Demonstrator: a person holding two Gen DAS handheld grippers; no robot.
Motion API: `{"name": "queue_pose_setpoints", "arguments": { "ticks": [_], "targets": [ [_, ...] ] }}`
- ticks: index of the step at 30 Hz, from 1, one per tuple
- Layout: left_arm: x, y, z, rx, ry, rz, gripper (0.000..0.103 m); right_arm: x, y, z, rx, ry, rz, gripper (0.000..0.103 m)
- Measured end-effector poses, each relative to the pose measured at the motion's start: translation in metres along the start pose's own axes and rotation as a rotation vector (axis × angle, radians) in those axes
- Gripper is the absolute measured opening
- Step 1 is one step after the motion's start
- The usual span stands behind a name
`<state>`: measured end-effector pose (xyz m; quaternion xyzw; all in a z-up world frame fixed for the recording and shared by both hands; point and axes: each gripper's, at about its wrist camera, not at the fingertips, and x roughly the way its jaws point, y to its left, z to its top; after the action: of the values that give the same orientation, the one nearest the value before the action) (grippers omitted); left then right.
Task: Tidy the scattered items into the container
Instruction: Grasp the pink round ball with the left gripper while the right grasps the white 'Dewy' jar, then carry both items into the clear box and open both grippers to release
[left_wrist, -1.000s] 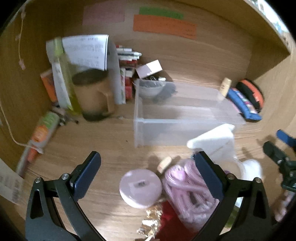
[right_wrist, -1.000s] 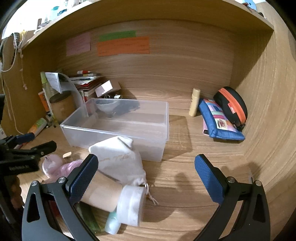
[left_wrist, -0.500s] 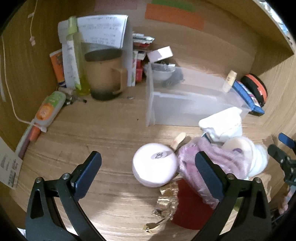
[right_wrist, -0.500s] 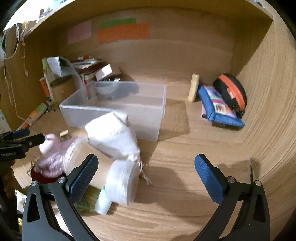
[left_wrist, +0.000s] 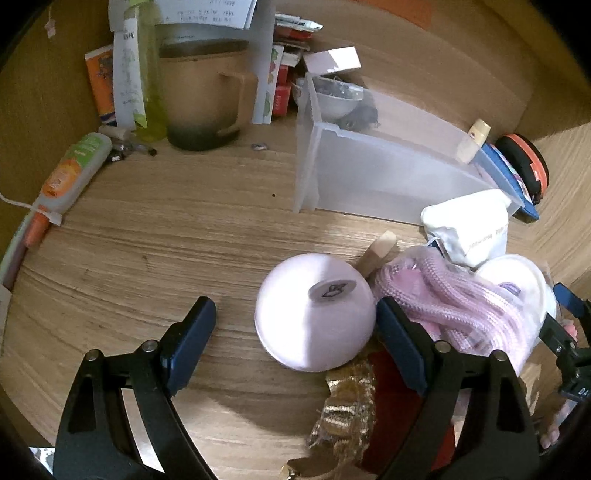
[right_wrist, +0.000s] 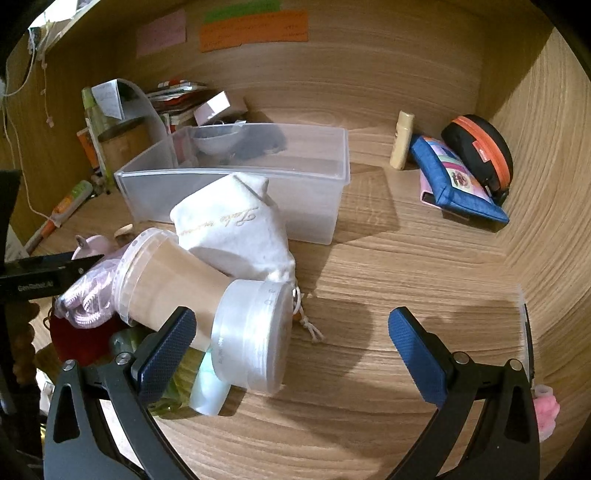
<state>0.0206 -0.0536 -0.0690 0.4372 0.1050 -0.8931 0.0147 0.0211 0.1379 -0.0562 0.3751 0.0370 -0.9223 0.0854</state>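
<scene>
Pointing down at the wooden desk (left_wrist: 155, 236), the left gripper (left_wrist: 295, 332) has its two blue pads on each side of a round pink jar (left_wrist: 314, 314). Its jaws are closing. The right pad is right up against the jar's side, but the left pad is well apart from it, so the jar is between the jaws and not squeezed yet. The jar sits on the desk, in front of the clear plastic box (left_wrist: 388, 173).

Just beside the jar lies a bag of pink cord (left_wrist: 458, 295). A small tan stick (left_wrist: 376, 251) pokes out behind the jar. A white cloth pouch (right_wrist: 236, 229) leans by the front wall of the box. A red thing with gold trim (left_wrist: 354, 413) lies under the left gripper's right arm.

The right gripper (right_wrist: 291, 343) also tilts down at the desk. Its jaws are wide apart and hold nothing. Its left pad is over a big clear cup with a tan liner and a white lid (right_wrist: 207, 295), which lies on its side. Its right pad hangs over bare wood. A soft green tube (right_wrist: 207, 391) peeks out from under the lid.

The box stands near the back, with a small bowl (right_wrist: 218, 140) in its far corner. A blue pouch (right_wrist: 454, 184) and a black and orange case (right_wrist: 480, 147) lie off to the right, well apart from the box.
</scene>
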Motion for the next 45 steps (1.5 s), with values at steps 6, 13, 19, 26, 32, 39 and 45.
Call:
{"name": "queue_pose_setpoints", "arguments": {
  "ticks": [6, 13, 19, 26, 32, 39, 45],
  "targets": [
    [0.004, 0.005, 0.004, -0.017, 0.002, 0.009, 0.089, 0.0, -0.006, -0.002, 0.002, 0.003, -0.003, 0.096],
    [0.006, 0.007, 0.006, -0.014, 0.006, 0.043, 0.089, 0.013, -0.016, -0.001, 0.057, 0.028, 0.037, 0.069],
    [0.011, 0.0, 0.004, 0.024, -0.002, 0.089, 0.086, 0.027, -0.011, -0.003, 0.058, 0.053, 0.056, 0.048],
    [0.007, 0.001, 0.002, 0.053, -0.017, 0.07, 0.063, 0.029, -0.011, -0.003, 0.084, 0.037, 0.085, 0.029],
    [0.007, 0.005, 0.003, 0.028, -0.025, 0.075, 0.063, 0.028, -0.017, -0.003, 0.11, 0.026, 0.058, 0.027],
    [-0.004, 0.003, 0.007, 0.017, -0.061, 0.059, 0.063, 0.02, -0.023, 0.001, 0.12, -0.004, 0.035, 0.027],
    [-0.02, -0.004, 0.014, 0.033, -0.101, 0.047, 0.063, 0.008, -0.028, 0.009, 0.131, -0.035, 0.053, 0.027]
  ]
}}
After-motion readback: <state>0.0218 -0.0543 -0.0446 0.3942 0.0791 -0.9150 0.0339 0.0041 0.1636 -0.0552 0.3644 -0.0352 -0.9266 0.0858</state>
